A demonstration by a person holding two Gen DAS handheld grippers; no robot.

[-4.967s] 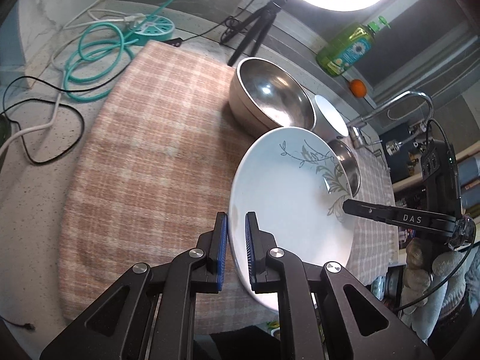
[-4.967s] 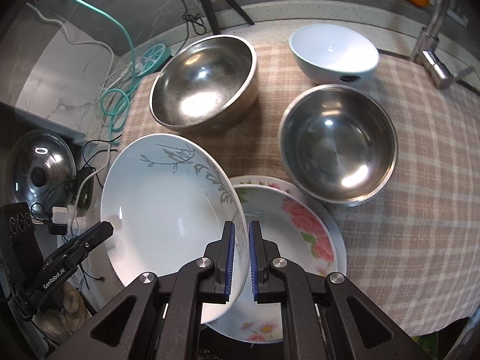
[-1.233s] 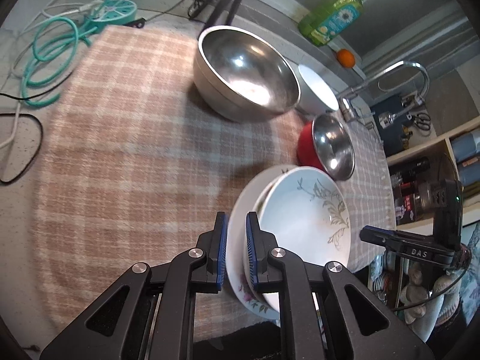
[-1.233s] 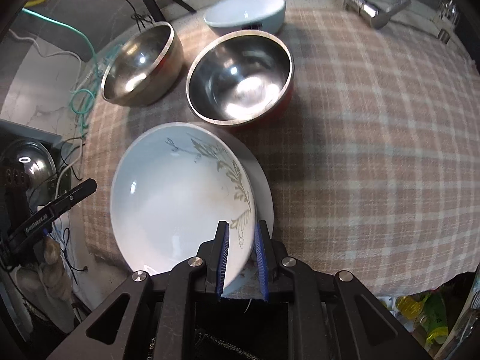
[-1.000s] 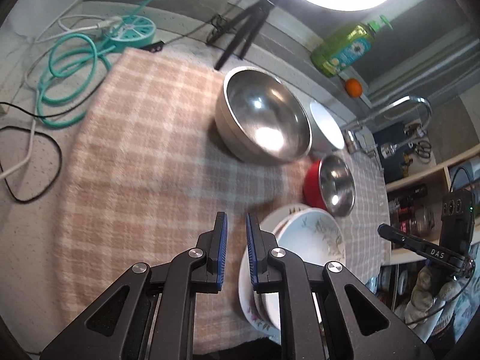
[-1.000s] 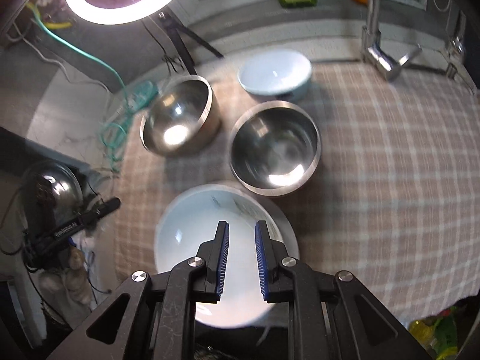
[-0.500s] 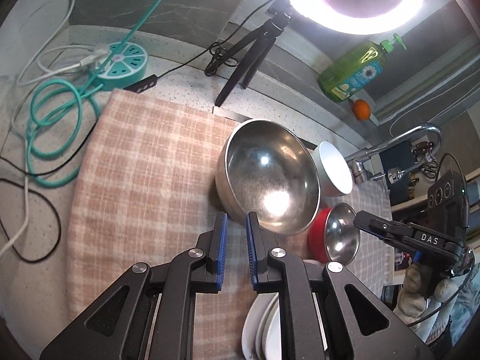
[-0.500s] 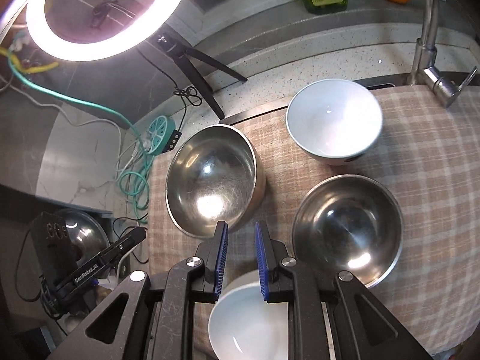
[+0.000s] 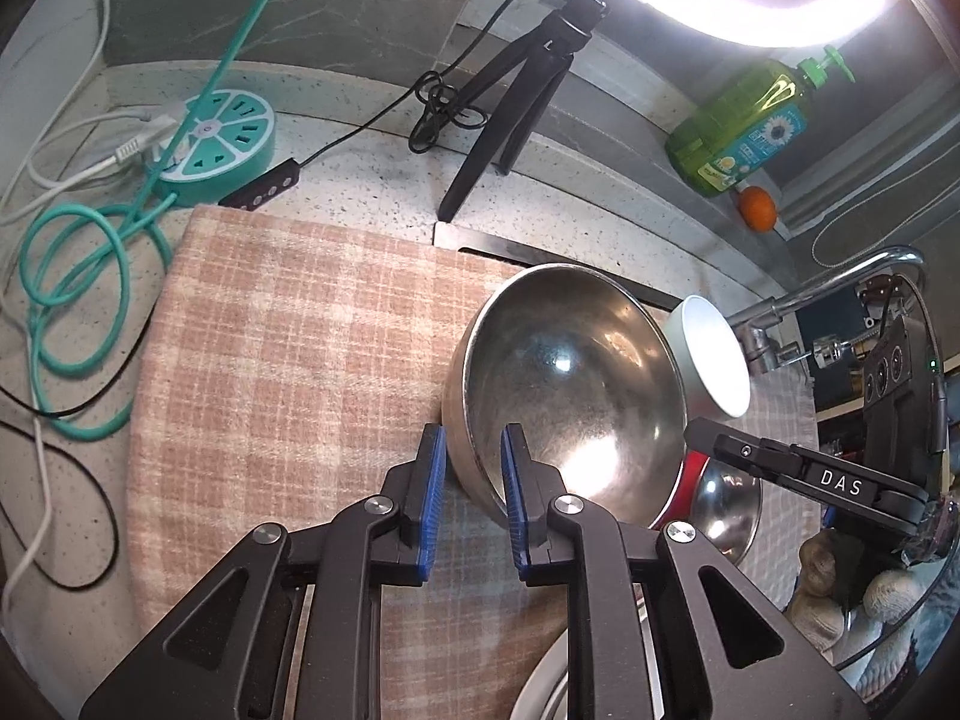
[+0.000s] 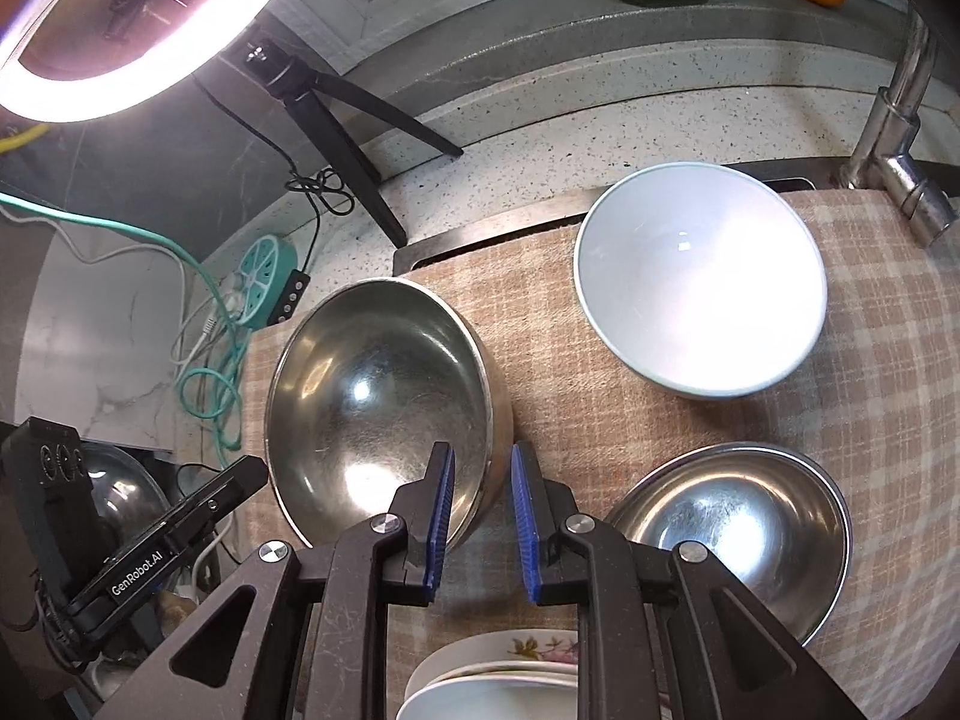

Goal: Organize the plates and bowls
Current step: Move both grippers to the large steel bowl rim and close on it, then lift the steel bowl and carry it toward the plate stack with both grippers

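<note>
Steel bowl (image 9: 570,384), the large one, sits on the checked cloth (image 9: 288,330) left of the white bowl (image 10: 699,276) and red-sided steel bowl (image 10: 732,522); stacked plates (image 10: 498,684) lie at the near edge. Left gripper (image 9: 471,450) straddles its left rim, jaws just opening, slightly parted, pads not visibly pressing. Right gripper (image 10: 480,468) straddles the right rim, narrow gap, gripping nothing.

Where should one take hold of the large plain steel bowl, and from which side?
Grip the large plain steel bowl by its thin upright rim, from above, one pad inside and one outside. The left gripper and right gripper already straddle opposite sides of the rim; a hold on both sides probably keeps it level.
</note>
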